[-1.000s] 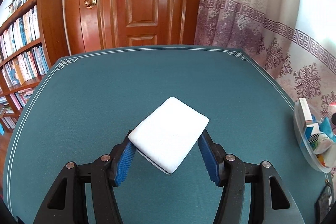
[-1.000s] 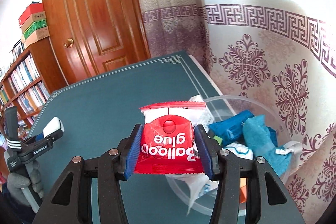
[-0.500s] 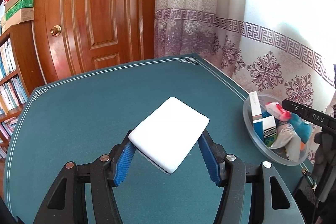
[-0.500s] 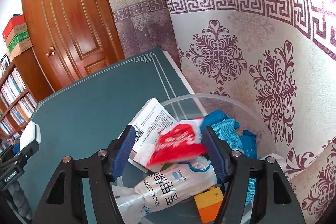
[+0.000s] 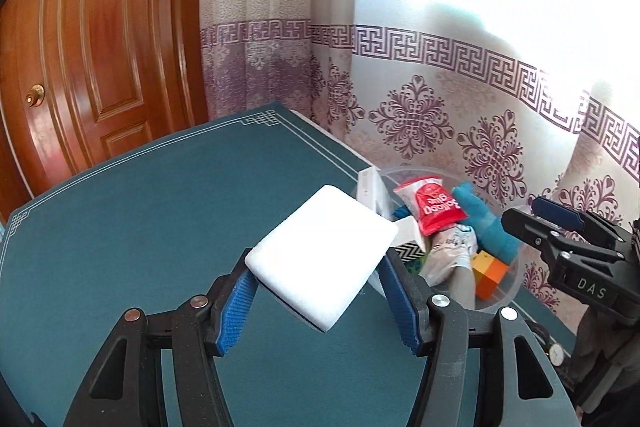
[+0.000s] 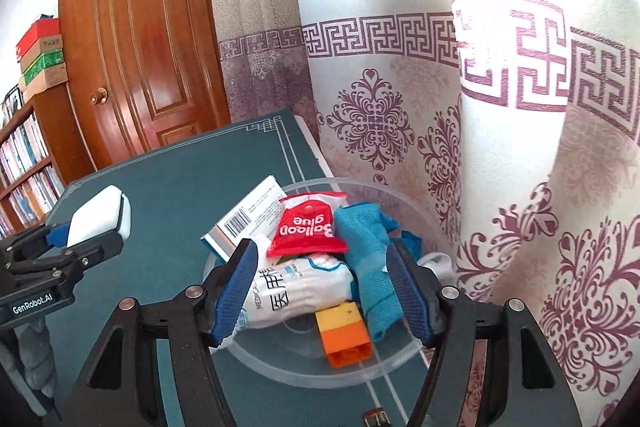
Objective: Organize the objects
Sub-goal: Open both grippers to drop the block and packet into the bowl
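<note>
My left gripper (image 5: 320,281) is shut on a white sponge block (image 5: 322,259) and holds it above the green table, just left of the clear plastic bowl (image 5: 508,291). The sponge also shows in the right wrist view (image 6: 98,215). My right gripper (image 6: 324,281) is open and empty above the bowl (image 6: 280,367). The red "Balloon glue" packet (image 6: 308,227) lies free in the bowl on top of a white medical cotton bag (image 6: 296,291), beside a teal cloth (image 6: 368,255), a white box (image 6: 248,215) and an orange and yellow block (image 6: 344,335).
The bowl sits at the table's right edge against the patterned curtain (image 6: 500,147). A wooden door (image 6: 140,47) stands behind the table (image 5: 140,227). A bookshelf (image 6: 24,155) is at the far left. The right gripper's body (image 5: 580,259) shows at the right of the left wrist view.
My right gripper opened and let the red packet go into the bowl, then drew back a little. My left gripper carried the sponge to the right, close to the bowl.
</note>
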`<state>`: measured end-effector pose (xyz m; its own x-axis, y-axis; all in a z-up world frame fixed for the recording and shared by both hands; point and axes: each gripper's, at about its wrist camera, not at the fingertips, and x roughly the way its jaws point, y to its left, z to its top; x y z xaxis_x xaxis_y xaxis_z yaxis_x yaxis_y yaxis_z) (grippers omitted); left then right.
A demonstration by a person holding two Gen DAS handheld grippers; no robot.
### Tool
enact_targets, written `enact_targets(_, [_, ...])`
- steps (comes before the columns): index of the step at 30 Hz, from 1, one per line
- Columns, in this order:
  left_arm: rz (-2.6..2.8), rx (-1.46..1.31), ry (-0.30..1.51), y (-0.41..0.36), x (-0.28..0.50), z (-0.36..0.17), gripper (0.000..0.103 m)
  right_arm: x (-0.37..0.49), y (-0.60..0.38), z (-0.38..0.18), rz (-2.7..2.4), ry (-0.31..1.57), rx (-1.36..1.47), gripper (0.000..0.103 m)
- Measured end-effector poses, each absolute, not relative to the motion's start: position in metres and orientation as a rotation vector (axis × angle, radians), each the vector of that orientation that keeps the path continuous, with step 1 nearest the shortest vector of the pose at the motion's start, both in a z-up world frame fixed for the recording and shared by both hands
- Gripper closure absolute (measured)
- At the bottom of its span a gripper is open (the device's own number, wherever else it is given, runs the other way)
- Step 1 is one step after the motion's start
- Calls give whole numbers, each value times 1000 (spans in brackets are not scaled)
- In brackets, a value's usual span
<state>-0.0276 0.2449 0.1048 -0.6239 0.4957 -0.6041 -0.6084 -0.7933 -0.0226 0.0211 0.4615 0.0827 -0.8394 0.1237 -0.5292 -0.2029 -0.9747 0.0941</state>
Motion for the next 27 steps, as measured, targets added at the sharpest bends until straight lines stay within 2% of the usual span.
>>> enact_targets(11, [2258,-801,301,304,-21,101,39,56,478,75,2823,247,-799,35])
enact_targets(21, [2190,-839,283,344,-34,93,38,64,479,66,2821,254,-827,35])
enact_targets(25, [2167,-846,282,354,-37,87,36,64,479,62,2821,265,-845,35])
enact_targets(27, [2151,-861,277,359,-39,84,31,64,478,60,2817,271,-859,35])
